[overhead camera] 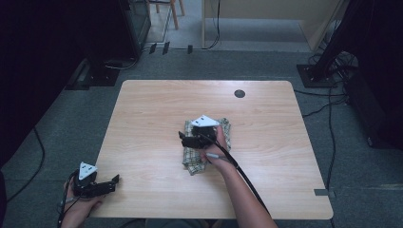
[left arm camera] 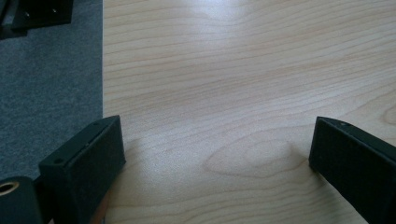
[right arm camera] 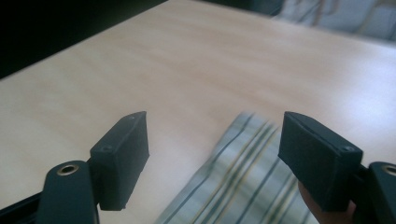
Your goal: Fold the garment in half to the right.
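1. Pale wood grain covers the tabletop (overhead camera: 142, 114), which stands on grey carpet (overhead camera: 57, 123) and has a round dark cable hole (overhead camera: 239, 93) near its far edge.
2. Near the middle of that tabletop lies a folded checked cloth (overhead camera: 192, 159), green and yellow lines on a light ground, flat on the wood. In the right gripper view the same cloth (right arm camera: 243, 182) reaches up between and below the two jaws, blurred at its far edge.
3. Over the cloth hangs the right claw (overhead camera: 182, 137), held in a hand and pointing toward the left side of the high view. Its jaws stand well apart with nothing pressed between the pads, so it is released. The cloth lies under them, not gripped.
4. At the near left corner of the tabletop rests the left claw (overhead camera: 115, 180), held in the person's other hand, well apart from the cloth. In the left gripper view its jaws (left arm camera: 217, 154) are spread wide over bare wood, released and holding nothing.
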Demonstrator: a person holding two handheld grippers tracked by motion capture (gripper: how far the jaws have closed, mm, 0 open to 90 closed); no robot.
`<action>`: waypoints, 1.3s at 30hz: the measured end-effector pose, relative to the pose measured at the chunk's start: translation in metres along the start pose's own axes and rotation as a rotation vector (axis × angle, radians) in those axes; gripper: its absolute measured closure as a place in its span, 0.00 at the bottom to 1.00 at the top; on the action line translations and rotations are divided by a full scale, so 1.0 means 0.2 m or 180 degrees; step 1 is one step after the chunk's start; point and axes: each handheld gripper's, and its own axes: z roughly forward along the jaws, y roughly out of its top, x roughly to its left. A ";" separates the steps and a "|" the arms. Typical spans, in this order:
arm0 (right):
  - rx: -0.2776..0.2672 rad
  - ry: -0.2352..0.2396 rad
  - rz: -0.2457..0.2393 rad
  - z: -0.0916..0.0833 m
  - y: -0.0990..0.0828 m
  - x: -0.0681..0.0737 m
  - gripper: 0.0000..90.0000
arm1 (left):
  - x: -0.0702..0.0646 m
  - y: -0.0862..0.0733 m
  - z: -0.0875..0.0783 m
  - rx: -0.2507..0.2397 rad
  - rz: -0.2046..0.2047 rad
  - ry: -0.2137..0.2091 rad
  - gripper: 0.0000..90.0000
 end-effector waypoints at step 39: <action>0.0279 0.0141 -0.0003 -0.17 -0.30 -0.04 0.24 | 0.00 0.00 0.00 -0.0001 0.0007 -0.0003 0.04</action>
